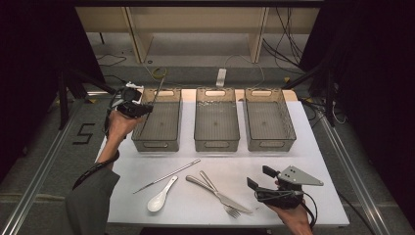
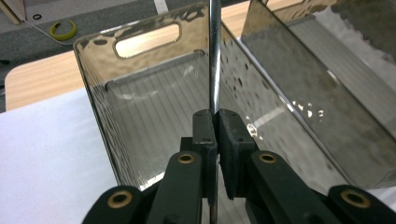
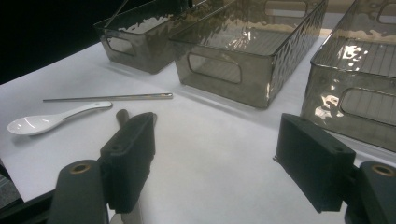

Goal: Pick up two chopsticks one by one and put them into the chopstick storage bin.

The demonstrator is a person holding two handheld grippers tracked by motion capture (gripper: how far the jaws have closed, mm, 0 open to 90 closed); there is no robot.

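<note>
High view: your left gripper point(image 1: 139, 108) clamps metal chopstick point(image 1: 157, 90) over far-left bin point(image 1: 157, 145); placing step. Next: lower, release inside. Right gripper point(image 1: 259, 177) wide, empty.

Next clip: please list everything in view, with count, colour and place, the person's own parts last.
Smoky clear plastic bins: three, grey-brown, in a row at the table's far side.
Thin metal chopstick: one, silver, upright in the left claw over the leftmost bin.
Second metal chopstick: one, silver, lying on the white table.
Ceramic soup spoon: one, white, near the front edge.
Metal knife and metal fork: one each, silver, crossed mid-front.
Left claw: black, shut on the chopstick.
Right claw: black, open above the table.
</note>
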